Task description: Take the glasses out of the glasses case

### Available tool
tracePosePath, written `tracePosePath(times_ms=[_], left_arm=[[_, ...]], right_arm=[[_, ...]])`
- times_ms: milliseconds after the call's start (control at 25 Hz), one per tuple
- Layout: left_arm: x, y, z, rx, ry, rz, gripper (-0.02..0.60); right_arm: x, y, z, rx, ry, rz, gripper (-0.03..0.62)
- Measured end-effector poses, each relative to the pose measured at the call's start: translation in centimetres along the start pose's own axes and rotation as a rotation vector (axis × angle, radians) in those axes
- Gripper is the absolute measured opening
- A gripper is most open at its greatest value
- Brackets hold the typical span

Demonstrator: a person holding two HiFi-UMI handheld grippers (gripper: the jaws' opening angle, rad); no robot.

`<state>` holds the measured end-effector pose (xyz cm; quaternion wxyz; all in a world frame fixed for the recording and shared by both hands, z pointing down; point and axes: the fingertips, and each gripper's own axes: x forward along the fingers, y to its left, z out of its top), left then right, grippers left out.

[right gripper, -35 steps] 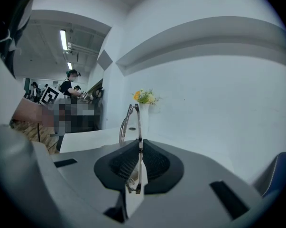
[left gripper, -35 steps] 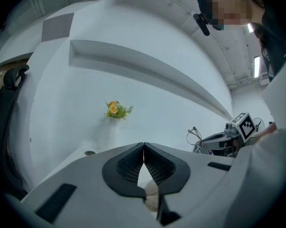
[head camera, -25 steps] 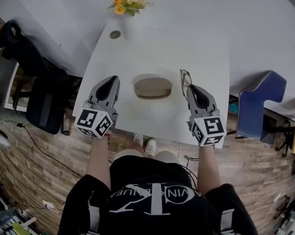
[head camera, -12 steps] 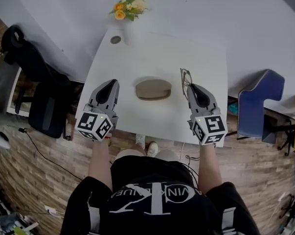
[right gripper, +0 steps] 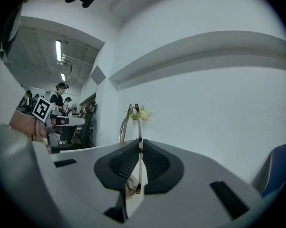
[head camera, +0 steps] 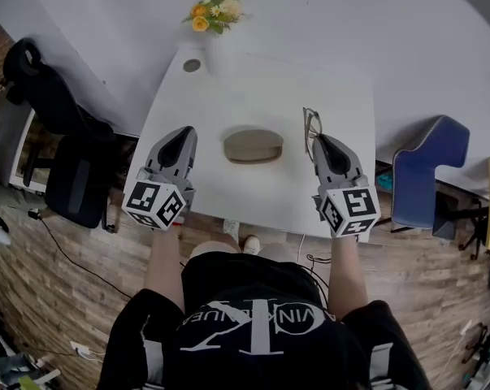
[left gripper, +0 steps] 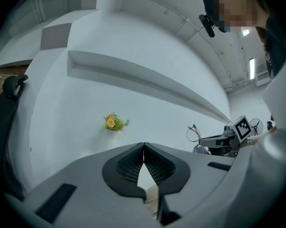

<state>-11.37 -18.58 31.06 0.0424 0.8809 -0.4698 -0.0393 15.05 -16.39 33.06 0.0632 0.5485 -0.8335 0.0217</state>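
A tan oval glasses case (head camera: 253, 145) lies closed on the white table (head camera: 261, 96), between my two grippers. My right gripper (head camera: 321, 140) is shut on the thin-framed glasses (head camera: 310, 125), which stick up past its tips above the table to the right of the case. In the right gripper view the glasses (right gripper: 133, 120) stand upright, pinched between the jaws of the right gripper (right gripper: 139, 146). My left gripper (head camera: 179, 142) hovers left of the case, shut and holding nothing; its pads meet in the left gripper view (left gripper: 143, 150).
A vase of yellow flowers (head camera: 213, 11) and a round grommet (head camera: 191, 65) sit at the table's far end. A black office chair (head camera: 54, 112) stands to the left, a blue chair (head camera: 427, 169) to the right. The table's near edge is just below my grippers.
My right gripper has drifted slightly right and away with the glasses. The left gripper and the case have hardly moved.
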Motion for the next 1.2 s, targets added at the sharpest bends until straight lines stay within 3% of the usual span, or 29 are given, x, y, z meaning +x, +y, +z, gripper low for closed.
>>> tracePosePath(times_ms=[1200], left_arm=[[-1.1,0.8,-1.3,-0.02,0.014,0.021,0.015]], right_arm=[[-0.3,0.6,0.2,0.002,-0.011,0.005,0.038]])
